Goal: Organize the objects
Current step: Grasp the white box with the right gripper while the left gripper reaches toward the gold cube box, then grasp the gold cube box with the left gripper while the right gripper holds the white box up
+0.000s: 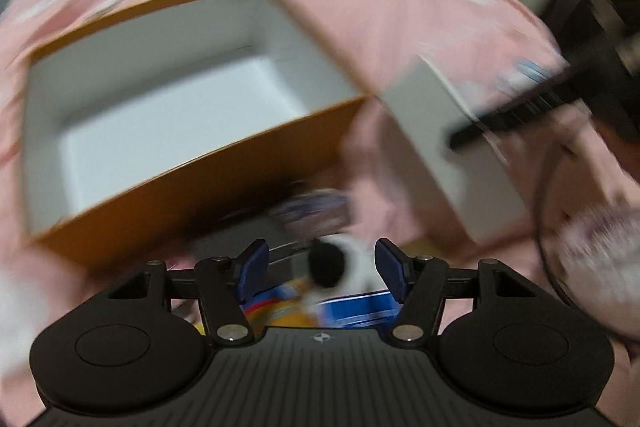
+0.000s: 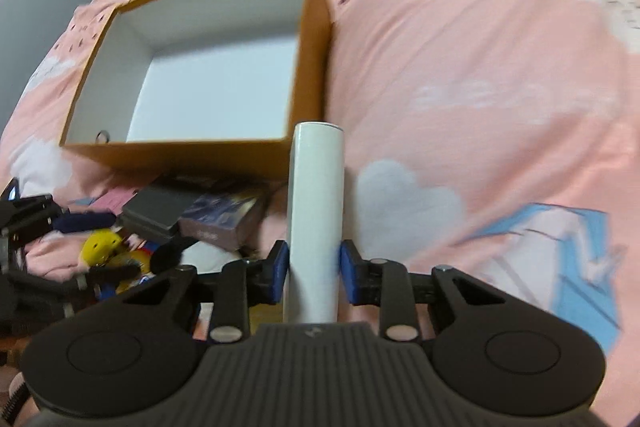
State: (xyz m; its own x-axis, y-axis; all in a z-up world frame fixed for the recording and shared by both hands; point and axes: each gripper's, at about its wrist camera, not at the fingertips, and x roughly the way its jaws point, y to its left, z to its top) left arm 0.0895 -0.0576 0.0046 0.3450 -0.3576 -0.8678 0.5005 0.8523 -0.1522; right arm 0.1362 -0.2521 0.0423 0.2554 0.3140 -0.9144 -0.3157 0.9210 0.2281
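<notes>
Right hand-held gripper [image 2: 312, 273] clamped on white flat box [image 2: 316, 211], lifted over bed [image 2: 480, 67]. Left hand-held gripper [image 1: 320, 271] wide, empty. Next: carry into orange box [image 2: 308, 47], release.

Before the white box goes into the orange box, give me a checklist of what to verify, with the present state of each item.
1. Right gripper grip: blue pads sit against both sides of the white box. Ok.
2. Orange box is open and nothing shows on its white floor. Ok.
3. Path to the orange box: its near wall lies just ahead of the white box's far end, nothing between. Ok.
4. Left gripper: jaws apart, nothing pressed between the pads. Ok.
5. Left gripper out of the right's way: left view is blurred. Cannot tell.
6. Clutter pile beside the orange box, apart from the white box. Ok.
</notes>
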